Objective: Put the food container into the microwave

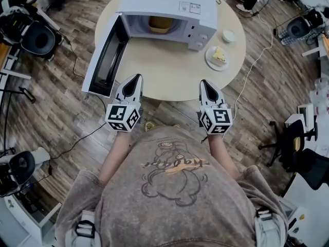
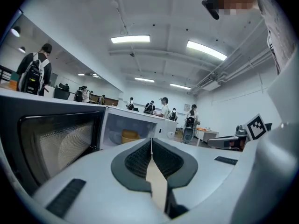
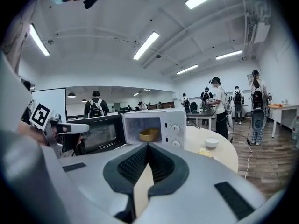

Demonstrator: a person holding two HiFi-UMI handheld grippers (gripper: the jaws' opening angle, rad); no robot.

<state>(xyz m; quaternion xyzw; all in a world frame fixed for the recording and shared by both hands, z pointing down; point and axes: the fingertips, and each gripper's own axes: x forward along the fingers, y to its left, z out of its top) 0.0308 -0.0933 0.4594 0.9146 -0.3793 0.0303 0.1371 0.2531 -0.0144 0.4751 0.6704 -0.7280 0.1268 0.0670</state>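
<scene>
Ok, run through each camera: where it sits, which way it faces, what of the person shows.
Head view: on the person's head, looking steeply down at the table and open microwave; shows forearms, shirt, left gripper and right gripper.
Left gripper view: rides the left gripper, looking along its shut jaws into the microwave; right gripper's marker cube at right.
Right gripper view: rides the right gripper, facing the microwave's front over shut jaws; left gripper at left.
Shared: all three show the yellow food container inside the microwave.
</scene>
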